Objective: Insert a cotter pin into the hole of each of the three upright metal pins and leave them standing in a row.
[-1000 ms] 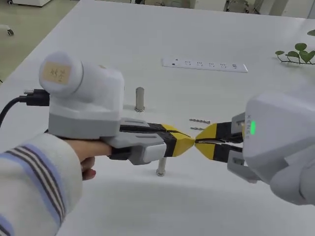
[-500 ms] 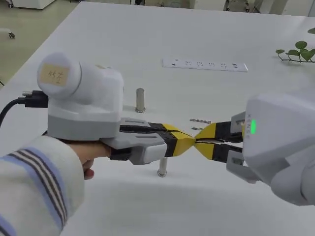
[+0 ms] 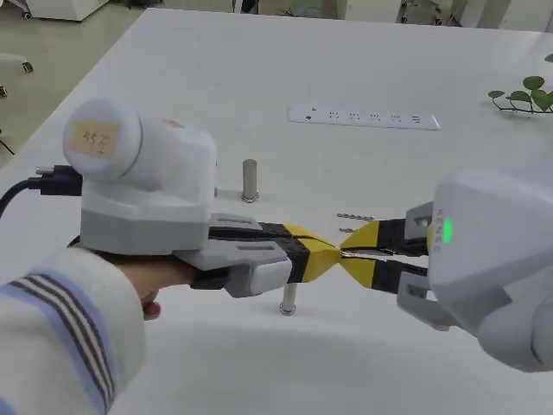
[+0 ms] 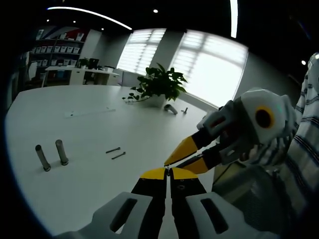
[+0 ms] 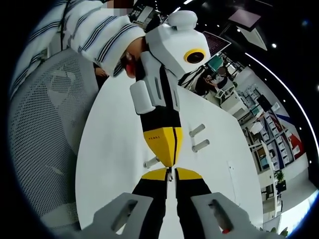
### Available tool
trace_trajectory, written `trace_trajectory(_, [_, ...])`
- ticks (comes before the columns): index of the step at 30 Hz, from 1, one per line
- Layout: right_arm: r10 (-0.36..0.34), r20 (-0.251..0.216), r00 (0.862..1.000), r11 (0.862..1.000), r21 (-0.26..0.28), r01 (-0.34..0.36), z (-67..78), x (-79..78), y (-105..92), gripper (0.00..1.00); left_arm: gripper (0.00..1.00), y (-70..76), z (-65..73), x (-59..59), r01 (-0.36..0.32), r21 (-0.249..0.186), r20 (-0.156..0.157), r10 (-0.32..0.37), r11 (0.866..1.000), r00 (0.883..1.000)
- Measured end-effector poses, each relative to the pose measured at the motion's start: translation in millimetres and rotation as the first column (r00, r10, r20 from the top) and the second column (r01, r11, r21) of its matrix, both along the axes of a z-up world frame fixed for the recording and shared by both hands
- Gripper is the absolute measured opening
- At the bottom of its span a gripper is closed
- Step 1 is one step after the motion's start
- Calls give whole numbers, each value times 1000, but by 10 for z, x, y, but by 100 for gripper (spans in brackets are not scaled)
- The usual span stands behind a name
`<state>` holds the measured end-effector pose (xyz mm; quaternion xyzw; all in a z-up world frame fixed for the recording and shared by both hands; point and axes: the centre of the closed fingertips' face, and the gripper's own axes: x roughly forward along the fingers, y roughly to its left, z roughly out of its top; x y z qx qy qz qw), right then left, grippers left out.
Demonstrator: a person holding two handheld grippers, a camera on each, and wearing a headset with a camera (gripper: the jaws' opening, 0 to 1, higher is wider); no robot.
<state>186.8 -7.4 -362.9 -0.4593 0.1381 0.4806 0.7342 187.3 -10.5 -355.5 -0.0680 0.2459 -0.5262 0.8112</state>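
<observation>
My left gripper (image 3: 333,251) and right gripper (image 3: 346,253) meet tip to tip above the white table (image 3: 190,78). A thin cotter pin (image 3: 353,252) runs between them, and both pairs of yellow jaws look shut on it. It shows as a small grey sliver at the left gripper (image 4: 169,172) tips and at the right gripper (image 5: 171,174) tips. One upright metal pin (image 3: 250,180) stands behind the grippers and another metal pin (image 3: 289,298) stands just below them. Three metal pins (image 5: 201,145) appear in the right gripper view. Two loose cotter pins (image 3: 353,217) lie flat on the table beyond the tips.
A white power strip (image 3: 363,117) lies farther back on the table. A green plant (image 3: 523,93) sits at the far right edge. A black cable (image 3: 26,186) trails from the left gripper. A mesh chair (image 5: 45,124) stands beside the table.
The grippers stay tip to tip with the cotter pin between them. The head view has shifted slightly, and nothing on the table has moved.
</observation>
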Motion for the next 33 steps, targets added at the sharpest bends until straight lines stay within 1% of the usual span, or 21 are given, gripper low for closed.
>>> trace_trajectory(3, [-18, 6, 1000, 1000, 19, 18, 24, 34, -21, 15, 0, 13, 8, 1, -1, 9, 16, 1, 1000, 1000])
trace_trajectory(4, [-23, 9, 1000, 999, 25, 22, 33, 46, -30, 17, 0, 16, 9, 1, -1, 8, 15, 1, 1000, 1000])
trace_trajectory(5, [-25, 7, 1000, 999, 28, 25, 38, 53, -42, 16, 0, 20, 13, -1, -1, 8, 16, 0, 1000, 1000])
trace_trajectory(7, [-39, -19, 999, 998, 44, 40, 30, 58, -68, 14, 0, 25, 20, -11, 8, 9, 24, -8, 1000, 1000])
trace_trajectory(8, [-50, -40, 998, 997, 62, 53, 20, 60, -78, 15, 0, 27, 24, -17, 12, 11, 29, -12, 1000, 1000])
trace_trajectory(9, [-56, -56, 997, 996, 73, 60, 8, 54, -84, 15, 0, 30, 31, -25, 15, 14, 37, -16, 1000, 999])
trace_trajectory(10, [-64, -83, 995, 993, 89, 71, -9, 47, -92, 16, 0, 32, 44, -40, 26, 22, 54, -27, 999, 998])
trace_trajectory(13, [-78, -129, 989, 987, 128, 95, -32, 30, -105, 16, 0, 26, 87, -79, 45, 20, 72, -47, 999, 996])
trace_trajectory(15, [-87, -155, 984, 981, 158, 111, -32, 24, -107, 16, 0, 25, 94, -103, 64, 35, 92, -67, 997, 993])
trace_trajectory(17, [-97, -191, 977, 974, 185, 133, -33, 10, -109, 15, 0, 22, 90, -132, 82, 43, 97, -86, 996, 992])
trace_trajectory(18, [-100, -197, 975, 972, 192, 139, -31, 14, -114, 15, 0, 21, 85, -141, 90, 45, 97, -94, 995, 991])
trace_trajectory(19, [-101, -201, 974, 970, 197, 142, -28, 16, -117, 14, 0, 17, 80, -156, 97, 48, 96, -102, 994, 990])
trace_trajectory(20, [-104, -207, 973, 969, 200, 146, -28, 17, -123, 15, 0, 12, 73, -175, 108, 59, 108, -114, 992, 988])
trace_trajectory(21, [-105, -210, 972, 968, 202, 148, -29, 14, -124, 15, 0, 7, 79, -186, 113, 61, 119, -120, 992, 986])
trace_trajectory(24, [-103, -219, 970, 967, 207, 150, -31, -3, -122, 15, 0, 9, 74, -196, 122, 68, 124, -130, 990, 984])
trace_trajectory(26, [-98, -224, 970, 967, 208, 146, -36, -18, -116, 13, 0, 18, 47, -209, 140, 105, 151, -155, 985, 976])
trace_trajectory(27, [-92, -234, 968, 968, 207, 142, -46, -38, -109, 12, 0, 17, 32, -224, 150, 118, 155, -168, 982, 974])
trace_trajectory(31, [-75, -244, 967, 972, 200, 126, -68, -77, -93, 9, 0, 25, 20, -231, 164, 131, 164, -184, 978, 969])
trace_trajectory(33, [-61, -248, 967, 973, 201, 113, -69, -104, -77, 5, 0, 34, 7, -231, 172, 149, 180, -197, 974, 964])
